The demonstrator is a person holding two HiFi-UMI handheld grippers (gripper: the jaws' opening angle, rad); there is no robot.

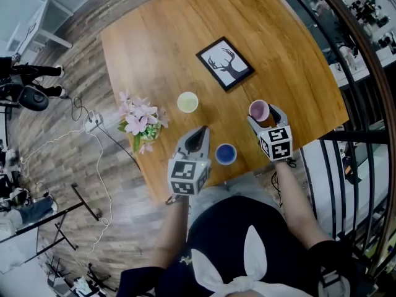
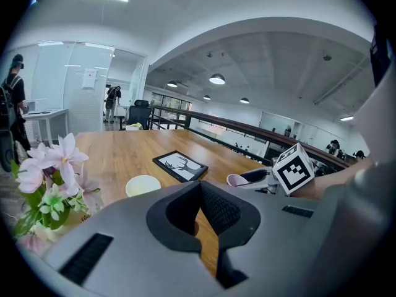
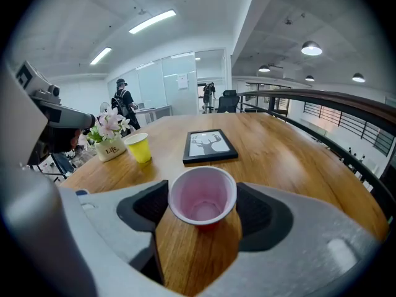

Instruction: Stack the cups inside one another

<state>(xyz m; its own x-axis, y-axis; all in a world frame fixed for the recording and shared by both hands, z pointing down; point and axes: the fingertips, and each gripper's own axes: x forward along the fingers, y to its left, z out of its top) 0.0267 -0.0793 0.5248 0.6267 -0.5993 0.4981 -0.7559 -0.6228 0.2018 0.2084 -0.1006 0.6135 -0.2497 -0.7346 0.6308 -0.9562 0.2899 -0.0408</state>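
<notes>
1. Right gripper (image 3: 202,189) has its jaws wide, with the pink cup (image 3: 203,198) standing upright on the table (image 1: 161,36) between them. The pads sit just beside the rim on either side. The rim looks round, so I'd say it is not being squeezed.
2. Left gripper (image 2: 199,187) is closed with nothing in it, the tips meeting over bare wood. It hangs just beside the blue cup (image 1: 226,154), which stands near the table's front edge.
3. A yellow cup (image 1: 188,102) stands alone further in, near the flowers (image 1: 141,121), and the frame (image 1: 225,62) lies beyond it. No cup is nested yet.
4. What could go wrong at the pink cup:
   - It looks thin and light, so too firm a squeeze would likely buckle the wall.
   - If one pad arrives first, the cup may skid or tip over.
   - A pinch only at the rim could let it swing or slip once lifted.
5. What could go wrong further out:
   - Carrying it to the blue cup brings it near the left gripper, so a bump is possible.
   - The blue cup could be nudged off the front edge.
</notes>
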